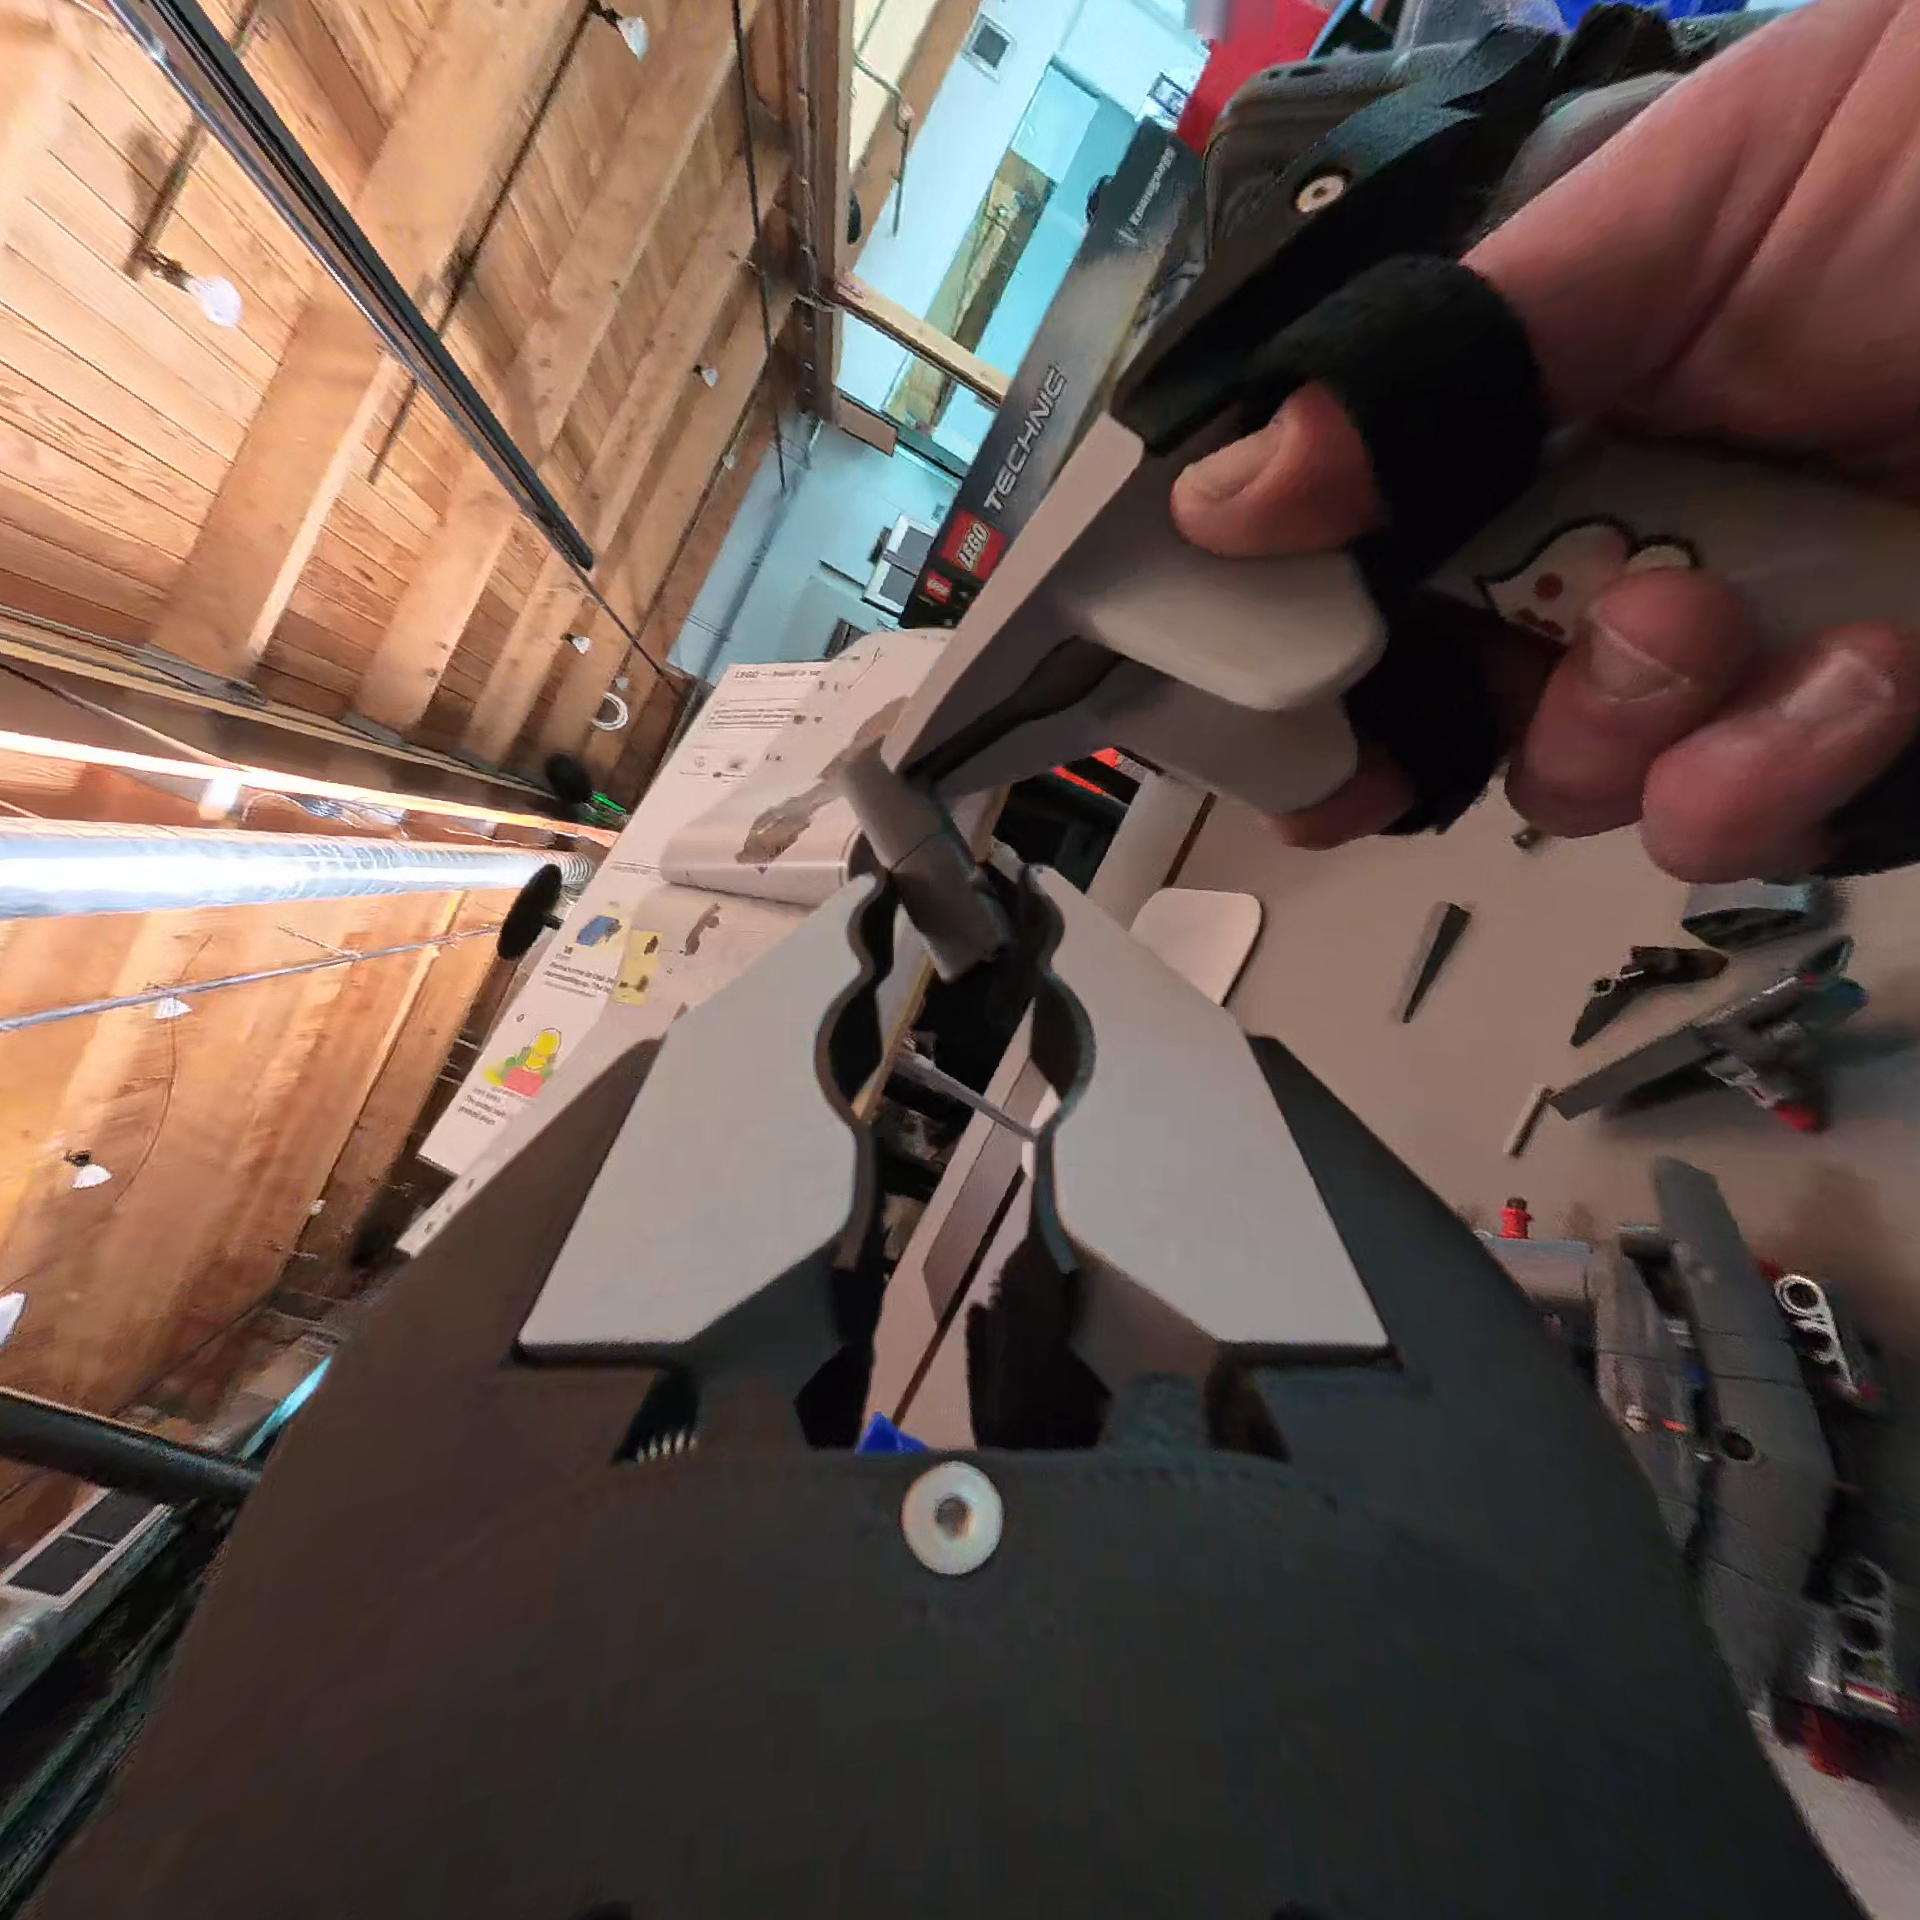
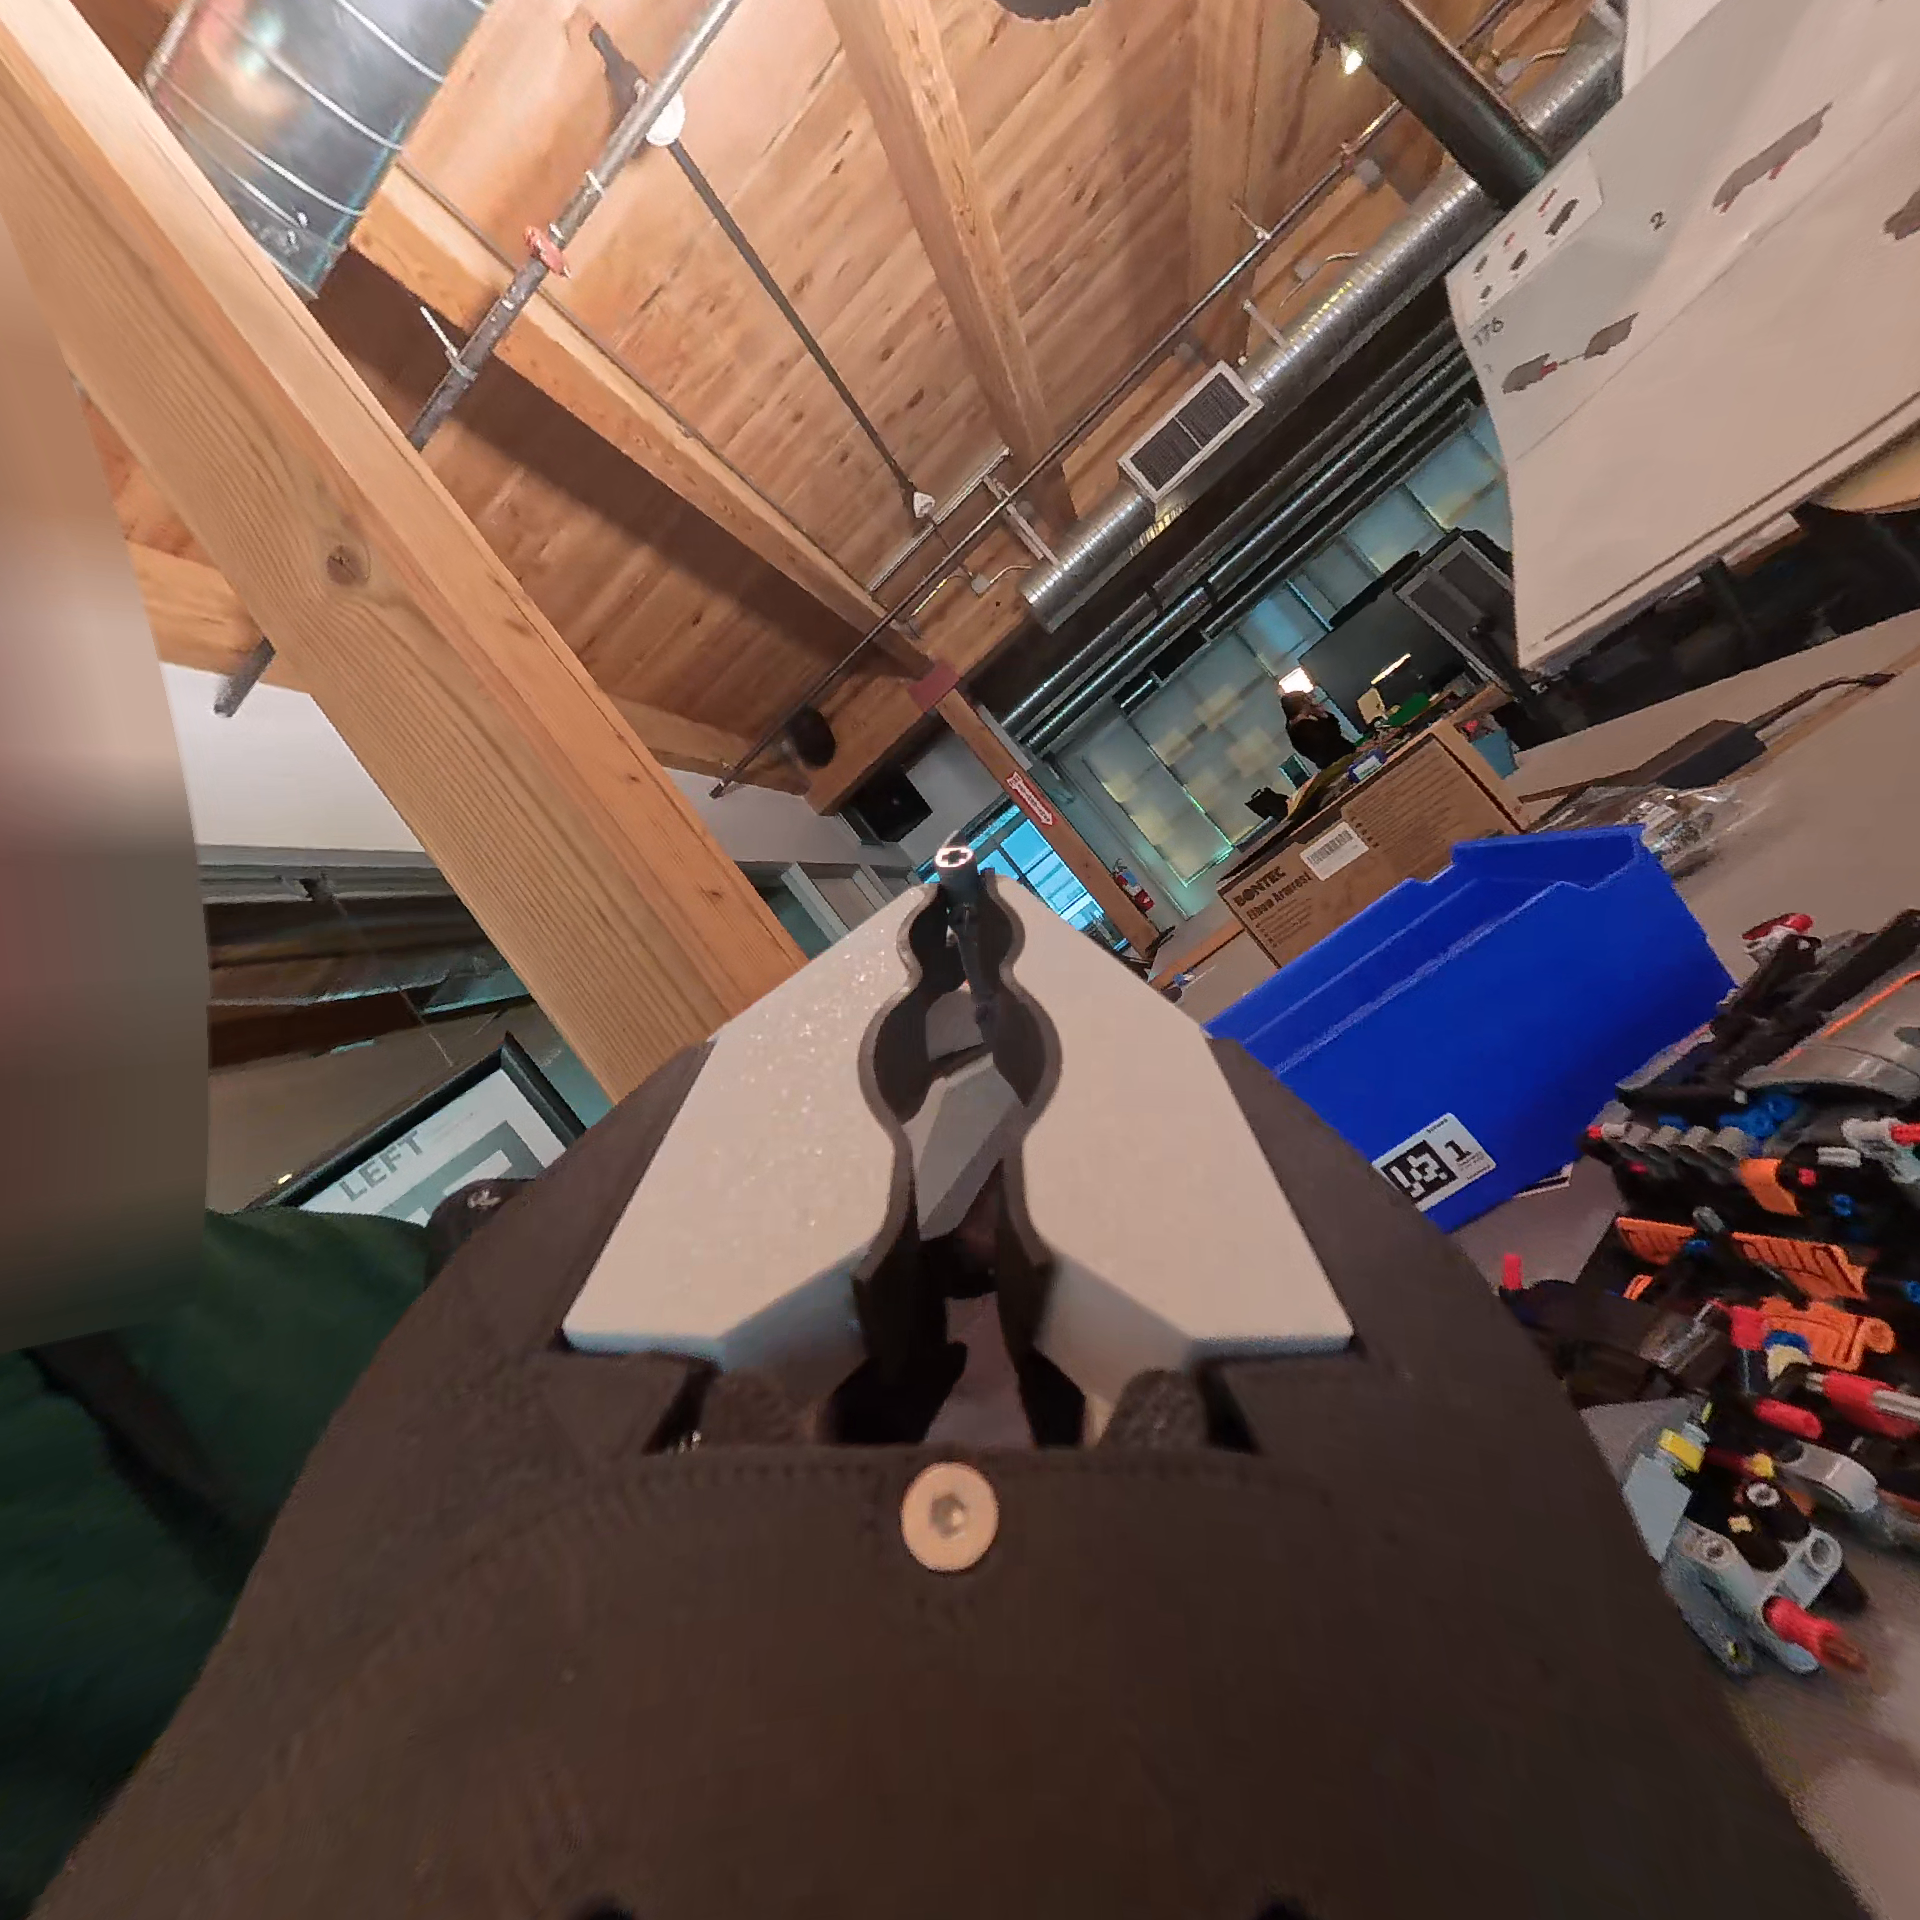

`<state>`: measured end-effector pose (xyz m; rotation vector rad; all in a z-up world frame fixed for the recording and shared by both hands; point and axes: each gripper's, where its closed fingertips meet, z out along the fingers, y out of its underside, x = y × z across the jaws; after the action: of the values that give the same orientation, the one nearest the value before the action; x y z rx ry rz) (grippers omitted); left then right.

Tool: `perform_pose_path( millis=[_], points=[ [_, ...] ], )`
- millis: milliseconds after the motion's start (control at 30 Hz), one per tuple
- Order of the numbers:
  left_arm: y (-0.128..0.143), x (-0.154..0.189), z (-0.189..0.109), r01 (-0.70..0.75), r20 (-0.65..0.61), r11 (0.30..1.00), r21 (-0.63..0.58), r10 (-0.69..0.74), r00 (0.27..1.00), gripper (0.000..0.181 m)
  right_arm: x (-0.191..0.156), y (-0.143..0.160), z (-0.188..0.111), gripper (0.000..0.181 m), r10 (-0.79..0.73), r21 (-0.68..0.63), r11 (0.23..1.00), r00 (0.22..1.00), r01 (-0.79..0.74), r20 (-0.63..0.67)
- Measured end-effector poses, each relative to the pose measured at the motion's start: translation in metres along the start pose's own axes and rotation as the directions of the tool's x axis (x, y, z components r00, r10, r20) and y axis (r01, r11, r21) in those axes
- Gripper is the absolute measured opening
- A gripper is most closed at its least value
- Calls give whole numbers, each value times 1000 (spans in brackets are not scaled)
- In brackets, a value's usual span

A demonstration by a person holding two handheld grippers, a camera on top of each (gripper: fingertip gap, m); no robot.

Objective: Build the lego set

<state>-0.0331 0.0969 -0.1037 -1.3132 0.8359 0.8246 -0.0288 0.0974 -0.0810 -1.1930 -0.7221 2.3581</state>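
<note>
Lego model [image 2: 1756, 1340], partly built in grey, black, orange and red, lies on the grey table [image 2: 1558, 1236] at the right of the right wrist view, just beside a blue bin [image 2: 1475, 987]. Behind the bin stands a brown cardboard box [image 2: 1371, 852]; an open instruction booklet [image 2: 1704, 343] leans at the upper right.

Left gripper [image 1: 956, 914]: raised off the table, its two grey fingers nearly together at the tips and pinching a small grey lego piece [image 1: 925, 862], which sits tilted between them. The right gripper [image 1: 914, 764] comes in from the upper right of the left wrist view, held by a hand [image 1: 1683, 520] in a black fingerless glove; its tips meet the upper end of the same grey piece.

Right gripper, in its own view: fingers drawn close at the tips around a thin black pin [image 2: 961, 914] whose ring-shaped end shows just above them. Whether this pin belongs to the grey piece cannot be told.

Further grey and black lego parts [image 1: 1704, 1029] lie loose on the table at the right of the left wrist view, somewhat blurred. A dark lego box [image 1: 1039, 457] stands upright behind the instruction pages [image 1: 748, 790]. Wooden ceiling beams [image 2: 436, 623] fill the background.
</note>
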Motion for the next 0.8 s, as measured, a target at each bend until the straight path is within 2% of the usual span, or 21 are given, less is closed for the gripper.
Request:
perform_pose_path(
  millis=[67,167,300,600,800],
  points=[
    [3,-1,1,-2,8,1000,-19,2,1000,19,4,-1,0,3,15,9,1000,1000,-15,-11],
    [8,-2,3,66,-1,997,-32,-66,998,15,11,-2,-1,4,-1,14,1000,999,2,-53],
    [10,-2,5,226,-73,974,-25,-227,971,13,18,-2,-2,6,-31,5,999,996,32,-81],
    [16,1,13,494,-202,869,-34,-490,848,13,29,-8,0,13,-136,-38,991,978,132,-158],
    [17,1,17,642,-285,766,-44,-625,727,13,38,-15,-6,20,-196,-68,980,954,186,-228]
  ],
)
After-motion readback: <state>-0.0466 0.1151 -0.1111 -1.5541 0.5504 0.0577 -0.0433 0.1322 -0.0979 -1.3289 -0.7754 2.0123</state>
